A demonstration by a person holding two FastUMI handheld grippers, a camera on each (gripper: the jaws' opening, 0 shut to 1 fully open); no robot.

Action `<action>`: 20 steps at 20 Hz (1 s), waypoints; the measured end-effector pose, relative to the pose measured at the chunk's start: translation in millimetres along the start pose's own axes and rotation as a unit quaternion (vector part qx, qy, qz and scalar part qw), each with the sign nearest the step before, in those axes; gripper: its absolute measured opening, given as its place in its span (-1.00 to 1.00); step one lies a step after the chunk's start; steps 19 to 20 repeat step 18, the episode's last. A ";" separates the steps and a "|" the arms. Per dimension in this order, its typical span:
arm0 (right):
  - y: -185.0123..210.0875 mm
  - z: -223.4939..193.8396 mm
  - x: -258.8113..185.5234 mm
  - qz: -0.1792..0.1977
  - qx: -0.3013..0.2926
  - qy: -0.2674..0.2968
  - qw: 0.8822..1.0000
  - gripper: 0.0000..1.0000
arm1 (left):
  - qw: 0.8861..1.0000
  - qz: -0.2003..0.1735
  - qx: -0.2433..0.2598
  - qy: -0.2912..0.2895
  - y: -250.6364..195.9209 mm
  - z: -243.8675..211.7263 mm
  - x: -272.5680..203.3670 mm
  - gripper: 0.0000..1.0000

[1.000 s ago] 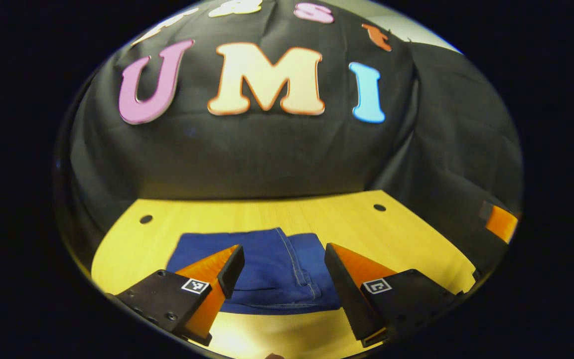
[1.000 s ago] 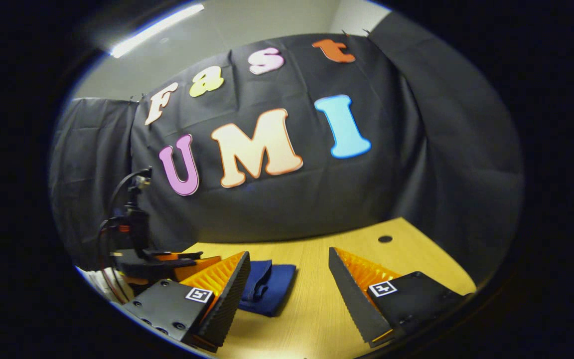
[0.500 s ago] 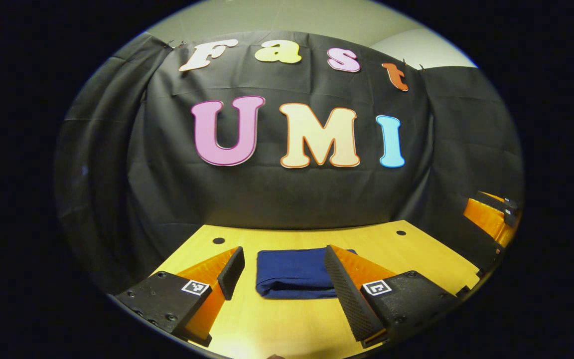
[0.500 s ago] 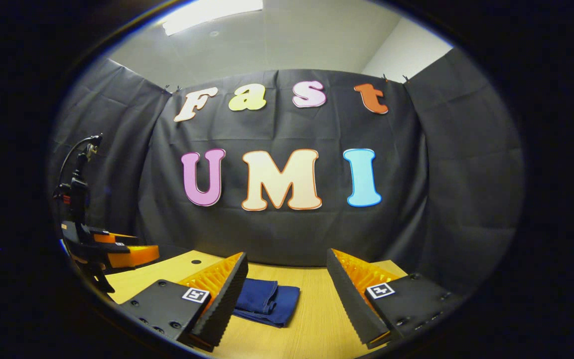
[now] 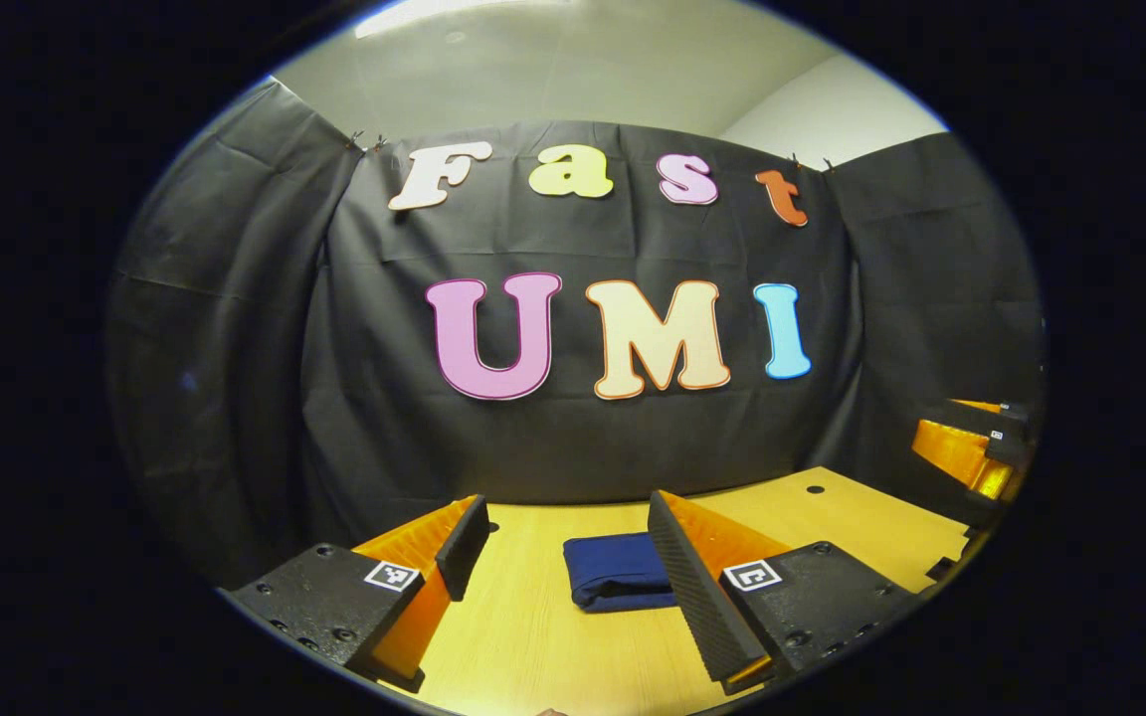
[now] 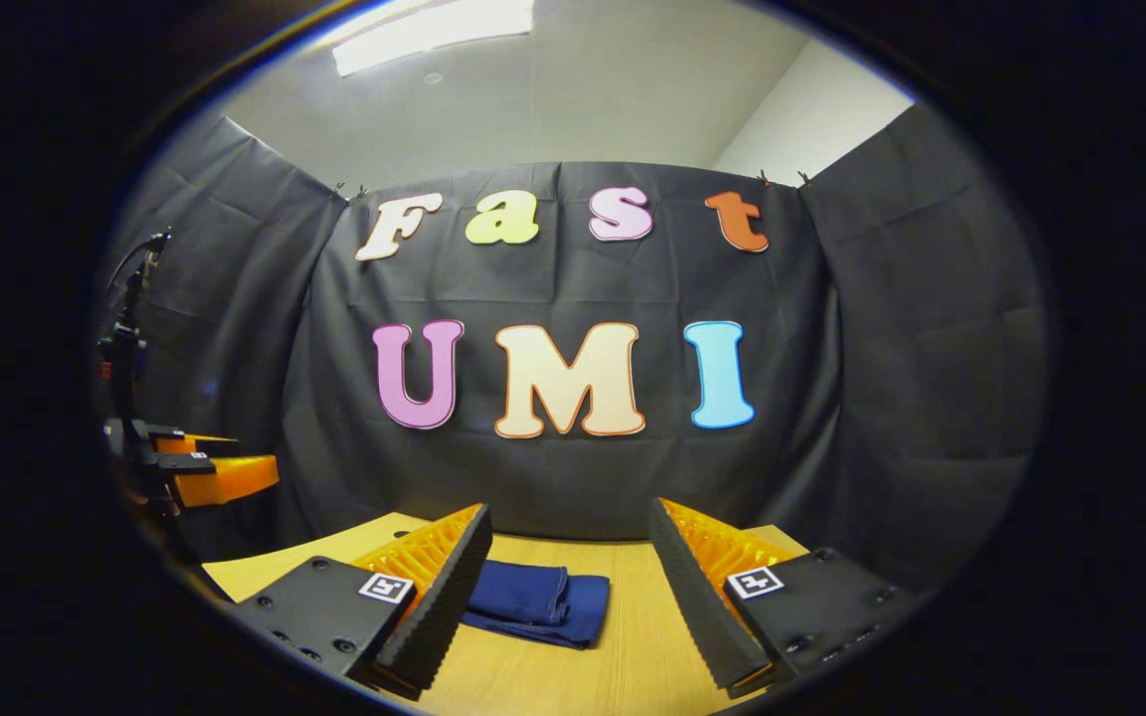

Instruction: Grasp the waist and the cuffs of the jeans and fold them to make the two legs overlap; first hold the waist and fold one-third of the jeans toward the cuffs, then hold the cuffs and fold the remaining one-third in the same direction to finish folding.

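Jeans: one pair (image 5: 619, 571), blue, folded into a compact stack and lying flat on the desk; in the right gripper view (image 6: 537, 601) its layered edges show at the near side.
Desk: one (image 5: 533, 636), light wood, with one round hole (image 5: 815, 489) toward its far right in the left gripper view.
Left gripper: (image 5: 567, 557) held above the desk's near part, fingers spread wide with nothing between them; the jeans lie beyond, partly hidden by its right finger (image 5: 694, 597). In the right gripper view it sits at the far left (image 6: 197, 467), raised, well apart from the jeans.
Right gripper: (image 6: 569, 572) above the desk, fingers wide apart and holding nothing; the jeans lie ahead, just past its left finger (image 6: 439, 597). In the left gripper view it appears at the far right edge (image 5: 971, 447), raised, well apart from the jeans.
Grippers counted: two, neither touching the jeans.
Wall: black cloth (image 6: 881, 348) hung behind the desk on three sides.
Ceiling light: one bright panel (image 6: 434, 25) overhead.
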State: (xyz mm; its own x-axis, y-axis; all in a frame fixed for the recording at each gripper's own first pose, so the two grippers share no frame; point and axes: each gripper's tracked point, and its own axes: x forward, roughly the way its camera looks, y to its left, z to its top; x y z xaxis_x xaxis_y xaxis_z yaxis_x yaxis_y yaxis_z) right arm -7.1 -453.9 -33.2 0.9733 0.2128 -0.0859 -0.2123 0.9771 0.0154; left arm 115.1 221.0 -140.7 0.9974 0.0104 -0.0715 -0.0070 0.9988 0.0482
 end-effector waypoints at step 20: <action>13.9 0.2 1.7 0.029 0.007 0.010 1.000 0.97 | 1.000 0.011 -0.006 0.016 15.6 -7.1 -5.5 0.89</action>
